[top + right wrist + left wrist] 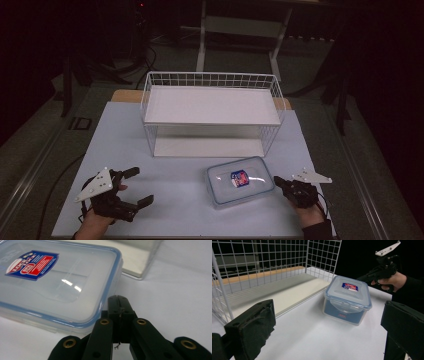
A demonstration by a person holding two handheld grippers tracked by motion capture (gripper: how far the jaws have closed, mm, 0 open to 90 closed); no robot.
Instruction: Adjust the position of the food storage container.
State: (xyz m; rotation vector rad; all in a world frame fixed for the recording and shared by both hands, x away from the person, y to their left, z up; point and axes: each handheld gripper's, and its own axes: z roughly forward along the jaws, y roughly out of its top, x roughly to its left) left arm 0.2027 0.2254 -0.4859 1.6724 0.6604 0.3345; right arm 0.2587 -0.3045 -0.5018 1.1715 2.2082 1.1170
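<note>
Nearest, the right gripper (278, 182), jaws pressed together on nothing, sits just beside the right end of the lidded plastic container (240, 180). That box lies on the near-right of the table (165, 200), long axis left to right. Farther left, the left gripper (134, 186) hangs wide apart. Beyond stands the white wire rack (212, 111). The container's contents cannot be made out.

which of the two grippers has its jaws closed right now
The right gripper, beside the lidded plastic container: its jaws are pressed together with nothing between them. The left gripper has its jaws spread wide apart.
</note>
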